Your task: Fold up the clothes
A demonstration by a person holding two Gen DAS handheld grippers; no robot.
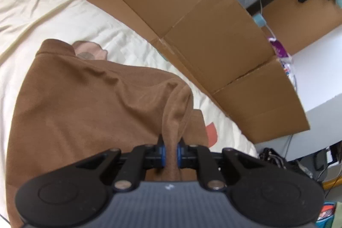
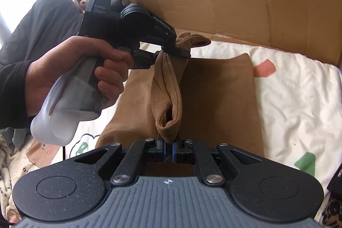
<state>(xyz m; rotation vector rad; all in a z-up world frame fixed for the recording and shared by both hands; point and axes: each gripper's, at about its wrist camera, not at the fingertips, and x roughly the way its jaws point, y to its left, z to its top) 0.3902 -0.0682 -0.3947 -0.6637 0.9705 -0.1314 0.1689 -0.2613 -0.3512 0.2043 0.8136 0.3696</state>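
A brown garment lies spread on a cream bedsheet. My left gripper is shut on a bunched fold of the garment's edge, the cloth rising between its blue pads. In the right wrist view my right gripper is shut on the lower end of a hanging strip of the same brown garment. The left gripper, held by a hand, pinches the strip's upper end above the bed. The rest of the garment lies flat beneath.
A flattened cardboard sheet stands along the far side of the bed, also seen as cardboard in the right wrist view. A dark pillow lies at the left. Cables and clutter sit on the floor beside the bed.
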